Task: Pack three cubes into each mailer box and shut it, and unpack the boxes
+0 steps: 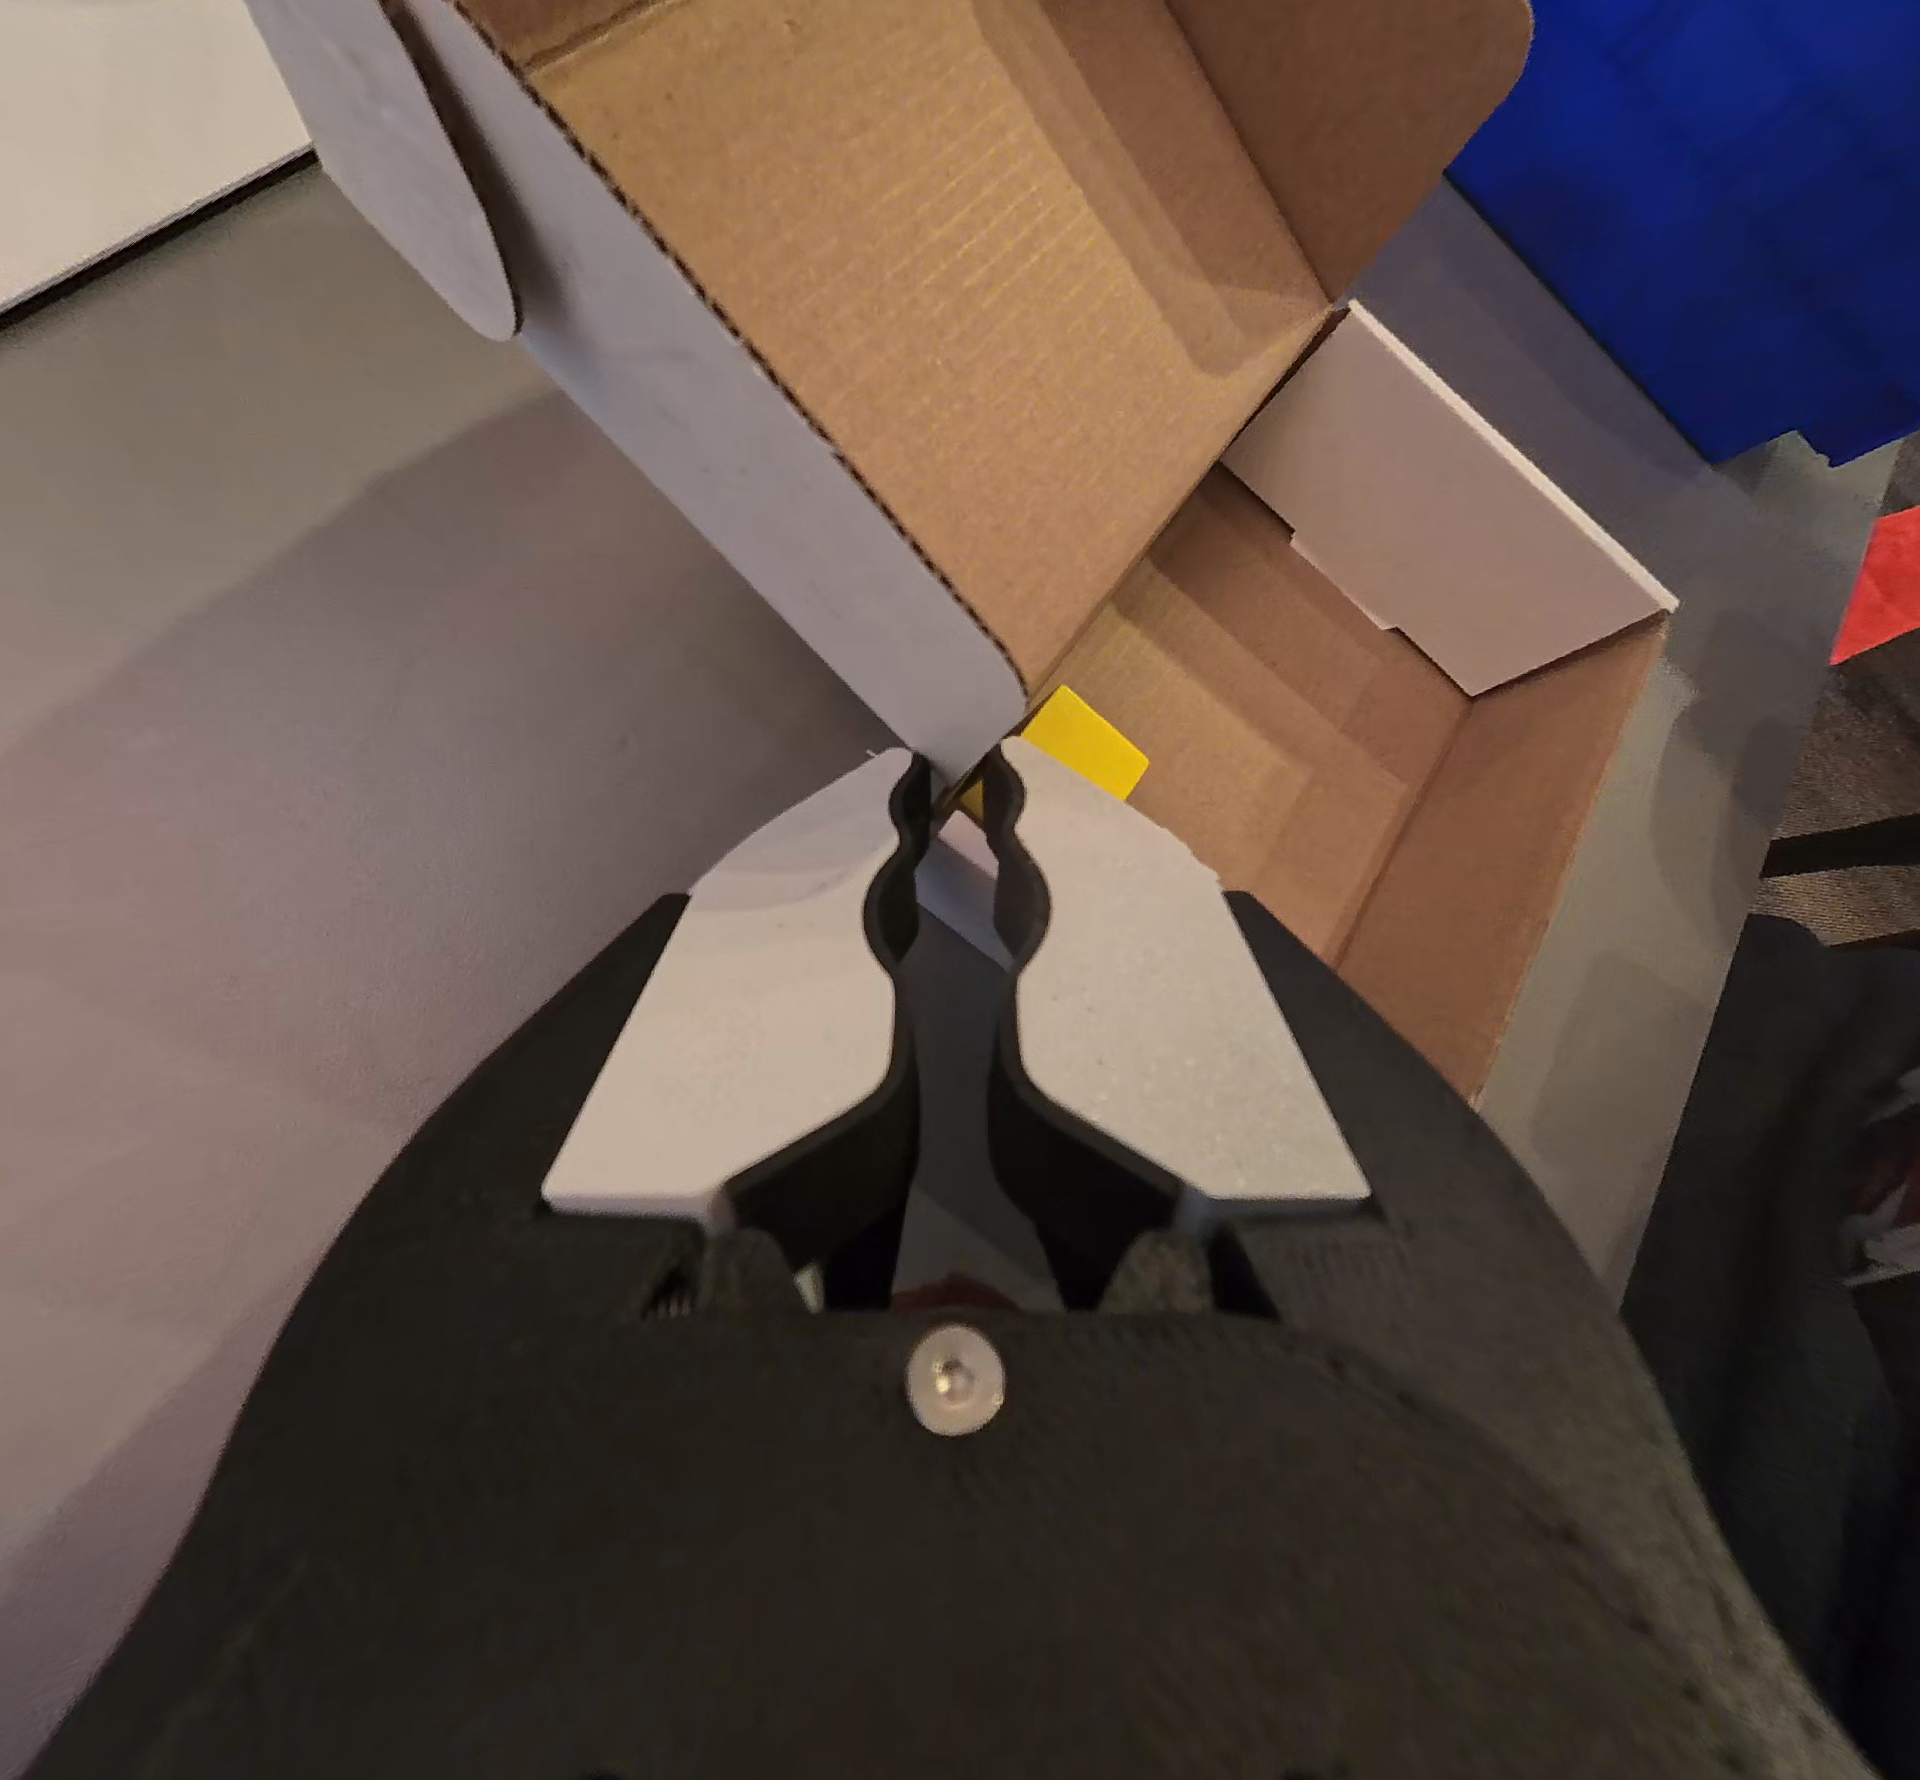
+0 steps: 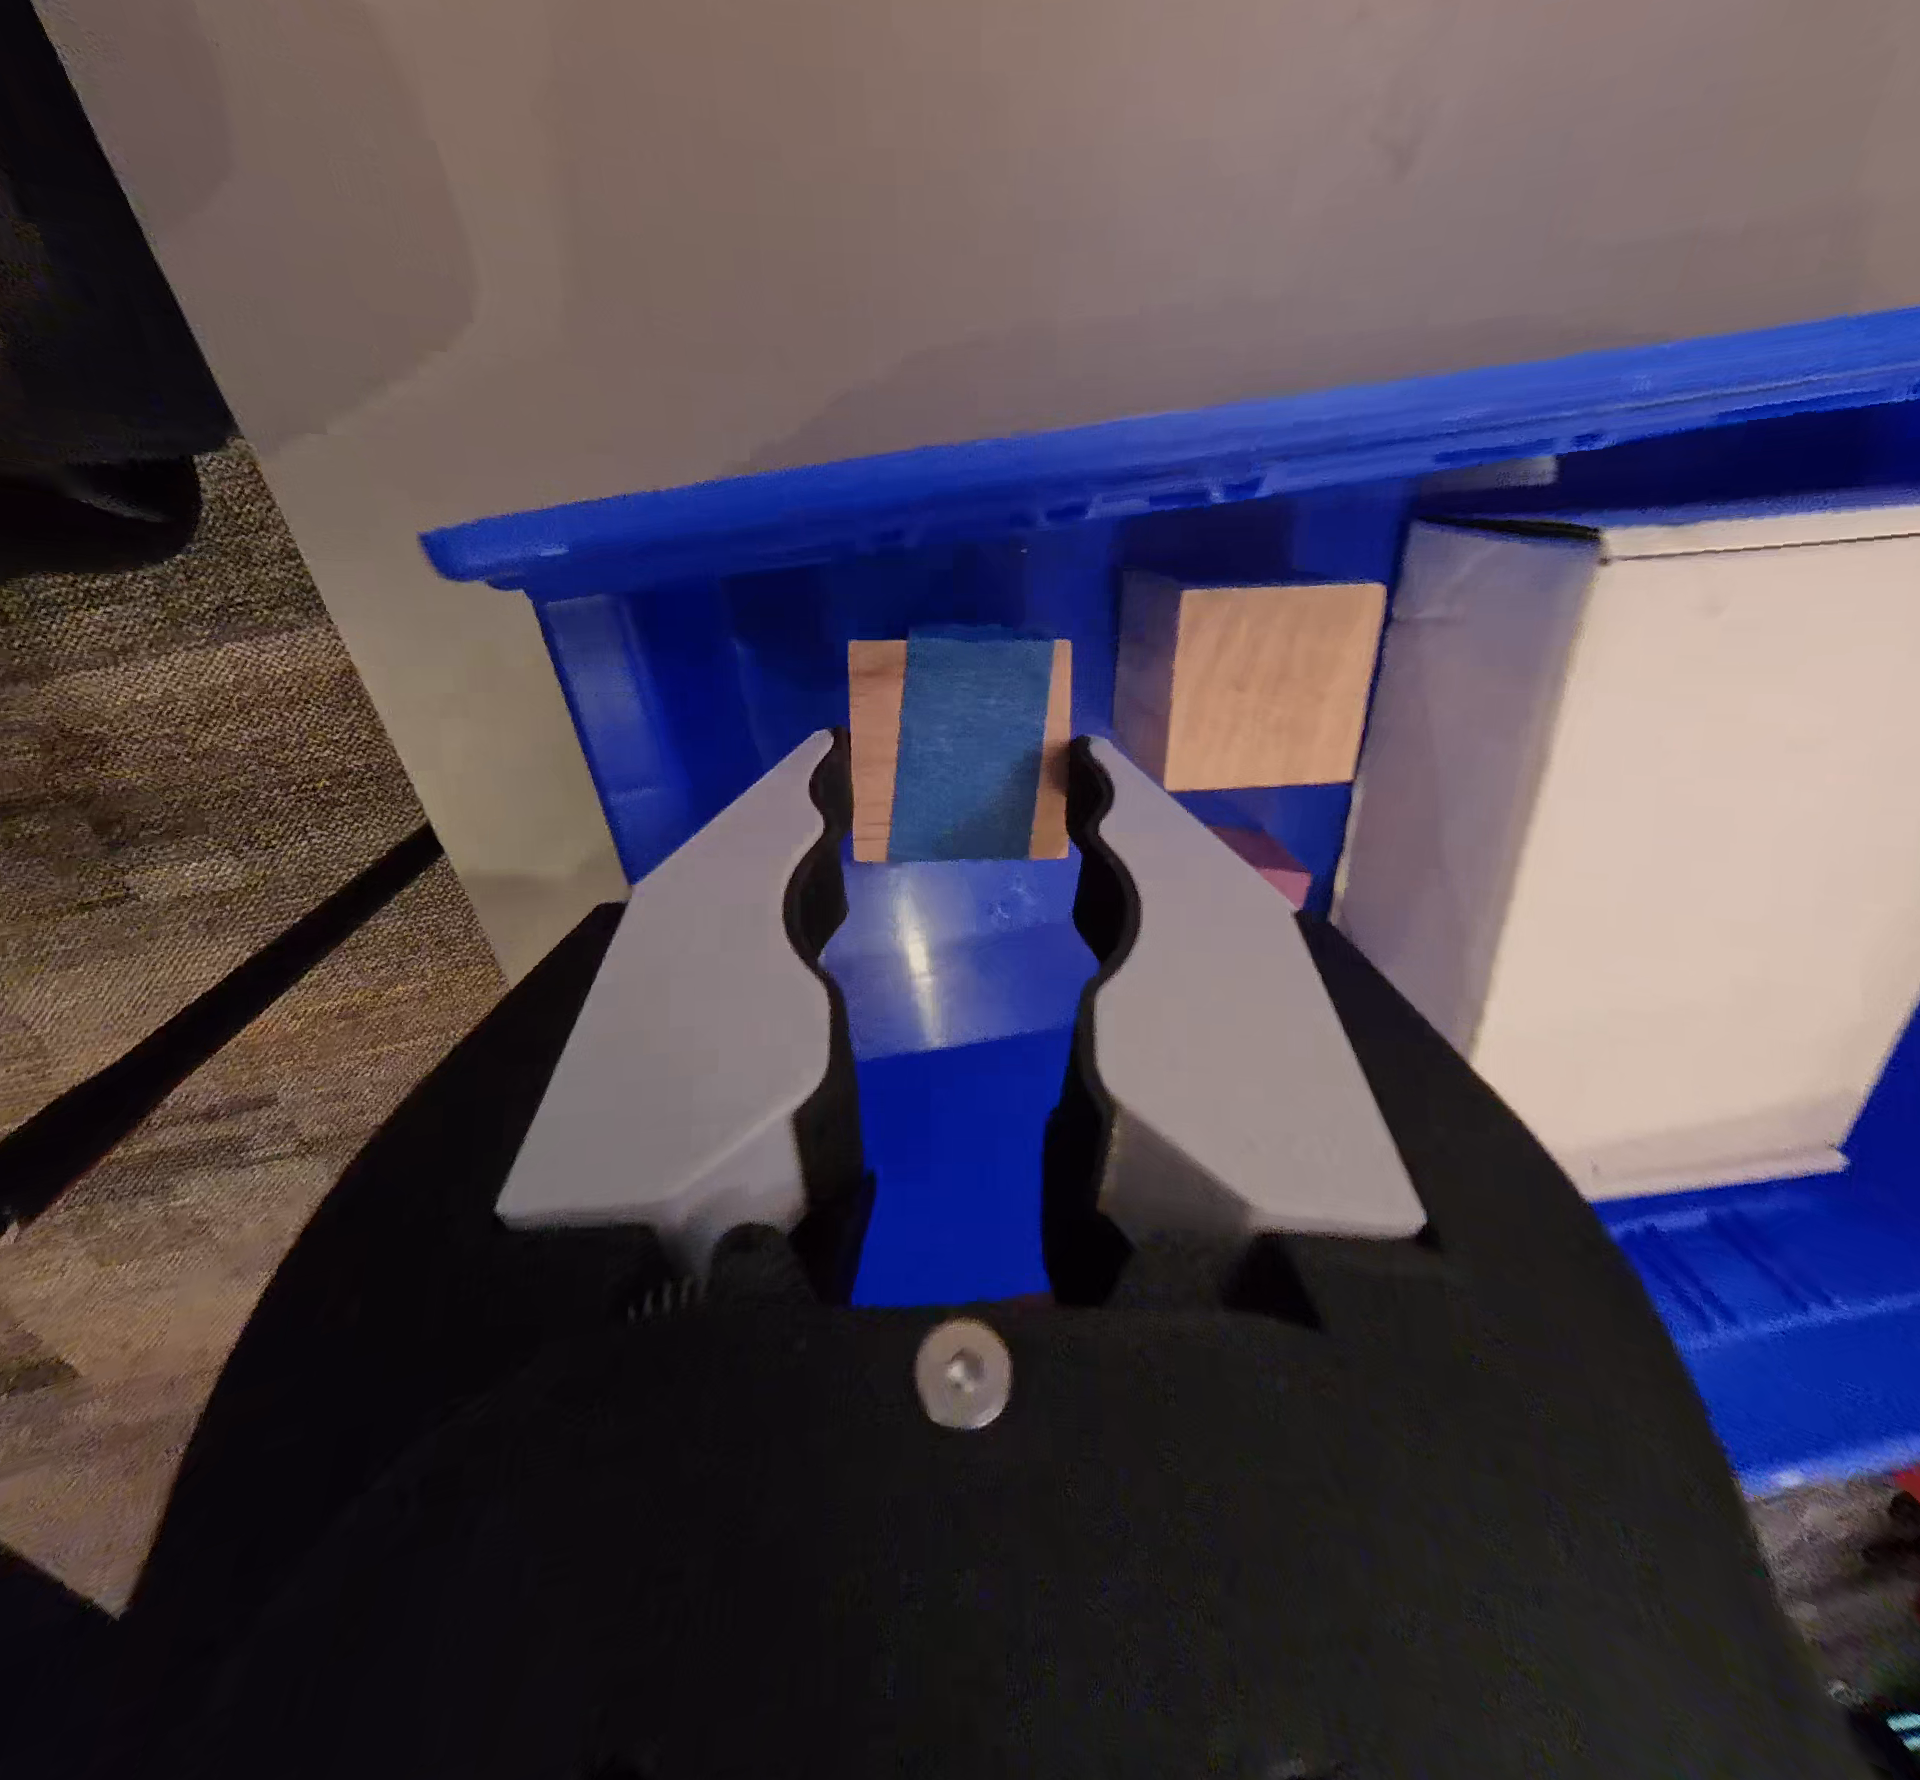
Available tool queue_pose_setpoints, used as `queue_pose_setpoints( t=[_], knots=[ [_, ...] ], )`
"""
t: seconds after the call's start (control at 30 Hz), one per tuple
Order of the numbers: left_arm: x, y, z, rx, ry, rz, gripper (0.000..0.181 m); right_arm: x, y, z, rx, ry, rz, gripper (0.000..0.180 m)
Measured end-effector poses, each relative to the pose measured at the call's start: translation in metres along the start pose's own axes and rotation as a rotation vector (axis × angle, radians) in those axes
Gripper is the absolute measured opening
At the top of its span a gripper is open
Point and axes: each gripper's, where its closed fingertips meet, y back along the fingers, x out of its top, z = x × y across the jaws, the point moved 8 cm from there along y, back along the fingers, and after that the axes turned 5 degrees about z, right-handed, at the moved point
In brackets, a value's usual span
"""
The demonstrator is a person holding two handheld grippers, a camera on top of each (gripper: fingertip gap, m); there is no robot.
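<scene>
Pinching the lid corner of an open mailer box (image 1: 914, 296) with the left tongs (image 1: 956, 774), tips nearly together on the cardboard; yellow cube (image 1: 1086, 754) inside, just behind. Clamping a wooden cube with blue tape (image 2: 961, 754) between the right tongs (image 2: 956, 774), inside the blue bin (image 2: 1039, 483), beside a plain wooden cube (image 2: 1268, 686) and a shut white box (image 2: 1662, 826).

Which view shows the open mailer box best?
Left wrist view. The open mailer box fills the frame: raised lid, brown inside, a yellow cube in it, and the left gripper pinching the lid's corner. The right wrist view shows none of it, only the blue bin with a shut white box.
</scene>
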Motion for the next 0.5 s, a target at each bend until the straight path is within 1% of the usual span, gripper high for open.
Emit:
queue_pose_setpoints(
  t=[0.13,0.2,0.27,0.33,0.4,0.43,0.5],
  knots=[
    [0.0,0.0,0.0,-0.001,0.0,0.001,0.009,-0.003,-0.012,0.0,0.016,0.007,-0.027,0.04],
    [0.0,0.0,0.0,-0.003,0.0,0.0,0.009,-0.003,-0.009,0.0,0.008,0.013,-0.034,0.041],
    [0.0,0.0,0.0,-0.003,0.001,0.001,0.009,-0.003,-0.001,0.001,-0.011,0.007,-0.032,0.046],
    [0.0,0.0,0.0,-0.001,-0.002,-0.001,0.009,-0.004,0.015,0.002,-0.052,-0.02,-0.045,0.052],
    [0.0,0.0,0.0,0.002,-0.001,-0.001,0.009,0.003,0.045,0.003,-0.132,-0.047,-0.015,0.049],
    [0.0,0.0,0.0,0.003,-0.002,-0.001,0.009,0.013,0.061,0.003,-0.174,-0.054,0.027,0.048],
    [0.0,-0.001,0.001,0.001,0.001,0.0,0.009,0.045,0.089,-0.002,-0.233,-0.038,0.154,0.045]
  ],
)
